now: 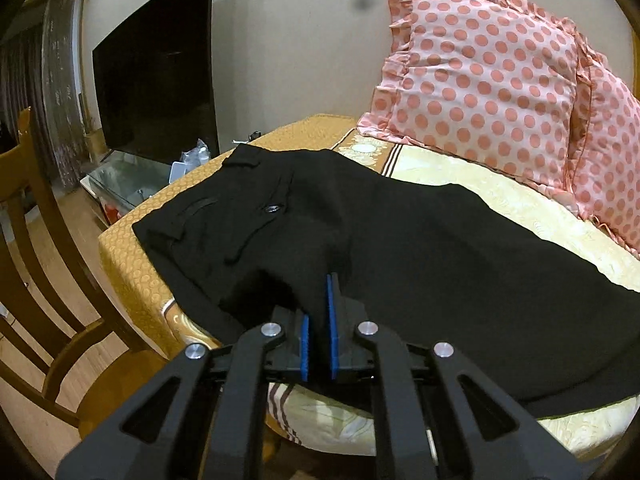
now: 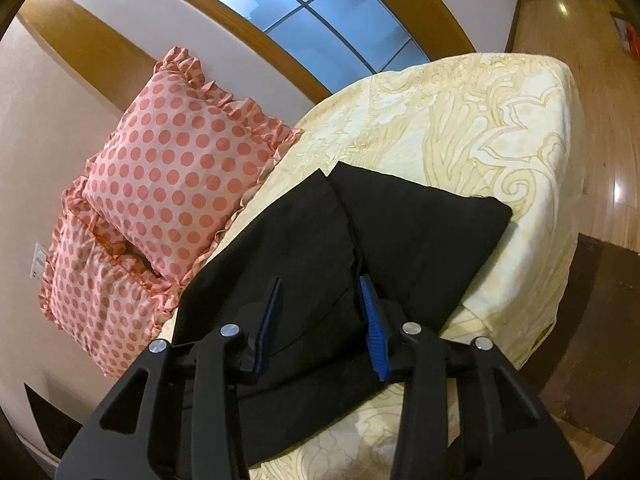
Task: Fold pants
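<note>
Black pants (image 1: 400, 232) lie spread on a bed with a cream patterned sheet (image 1: 500, 196). The waistband with a button (image 1: 271, 209) is at the far left in the left wrist view. My left gripper (image 1: 320, 300) is shut on a raised fold of the pants near the crotch, with the left blue pad partly hidden by cloth. In the right wrist view the two pant legs (image 2: 360, 232) lie side by side, hems far away. My right gripper (image 2: 320, 284) is open, its blue pads (image 2: 372, 320) just above the leg fabric.
Two pink polka-dot pillows (image 1: 492, 92) lean on the wall at the head of the bed; they also show in the right wrist view (image 2: 172, 168). A wooden chair (image 1: 52, 280) stands left of the bed. A dark TV (image 1: 156, 80) stands on a glass stand behind. Wooden floor (image 2: 600, 120) lies beyond the bed foot.
</note>
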Demonstrator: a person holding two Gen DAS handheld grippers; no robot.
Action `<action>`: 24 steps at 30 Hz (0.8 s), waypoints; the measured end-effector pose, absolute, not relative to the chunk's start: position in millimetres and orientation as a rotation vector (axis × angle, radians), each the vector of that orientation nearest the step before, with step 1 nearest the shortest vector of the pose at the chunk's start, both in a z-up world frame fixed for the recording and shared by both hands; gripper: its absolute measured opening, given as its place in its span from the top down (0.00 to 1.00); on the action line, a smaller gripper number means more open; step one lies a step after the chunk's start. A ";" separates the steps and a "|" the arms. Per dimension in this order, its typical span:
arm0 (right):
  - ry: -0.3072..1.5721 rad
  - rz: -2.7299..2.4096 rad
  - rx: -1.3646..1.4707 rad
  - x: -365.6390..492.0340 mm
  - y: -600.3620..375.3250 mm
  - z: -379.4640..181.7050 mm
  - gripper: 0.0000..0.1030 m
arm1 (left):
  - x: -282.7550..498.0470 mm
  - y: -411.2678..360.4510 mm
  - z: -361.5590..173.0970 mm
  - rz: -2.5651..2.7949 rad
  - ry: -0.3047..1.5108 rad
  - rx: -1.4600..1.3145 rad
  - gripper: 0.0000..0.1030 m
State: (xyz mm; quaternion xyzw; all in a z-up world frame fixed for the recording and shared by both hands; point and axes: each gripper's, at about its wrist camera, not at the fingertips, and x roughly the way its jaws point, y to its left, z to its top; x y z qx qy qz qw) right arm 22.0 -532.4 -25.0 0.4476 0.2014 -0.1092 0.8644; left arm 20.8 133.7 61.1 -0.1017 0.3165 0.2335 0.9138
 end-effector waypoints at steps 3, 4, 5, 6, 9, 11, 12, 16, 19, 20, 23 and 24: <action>0.420 -0.228 0.941 18.7 -533.3 -26.5 0.61 | 21.6 134.6 60.1 0.471 0.653 -0.230 0.92; 0.419 -0.230 0.933 18.4 -532.4 -26.5 0.61 | 21.7 134.9 59.8 0.472 0.654 -0.231 0.91; 0.418 -0.232 0.928 18.5 -531.1 -26.2 0.61 | 22.1 134.9 59.7 0.472 0.656 -0.230 0.91; 0.416 -0.233 0.921 18.9 -529.9 -25.8 0.61 | 23.0 134.6 59.9 0.472 0.657 -0.230 0.91; 0.415 -0.227 0.892 21.4 -524.9 -24.8 0.67 | 22.3 133.1 59.6 0.469 0.659 -0.228 0.91; 0.424 -0.248 0.857 23.1 -522.5 -24.2 0.73 | 22.3 132.2 59.4 0.467 0.660 -0.227 0.91; 0.429 -0.262 0.845 22.5 -523.3 -25.0 0.92 | 22.6 131.7 59.5 0.465 0.660 -0.228 0.90; 0.380 -0.245 0.843 18.5 -536.5 -20.9 0.94 | 24.1 129.9 61.8 0.456 0.663 -0.217 0.90; 0.329 -0.267 0.735 19.8 -535.6 3.9 0.94 | 24.5 128.3 65.1 0.447 0.661 -0.213 0.89; 0.309 -0.273 0.707 19.4 -536.7 12.5 0.94 | 25.0 127.5 66.0 0.444 0.661 -0.211 0.89; 0.232 -0.316 0.649 12.4 -548.4 40.5 0.94 | 26.5 124.3 67.3 0.434 0.666 -0.199 0.88; 0.219 -0.326 0.642 10.4 -551.7 44.7 0.94 | 26.8 123.7 67.4 0.431 0.667 -0.195 0.88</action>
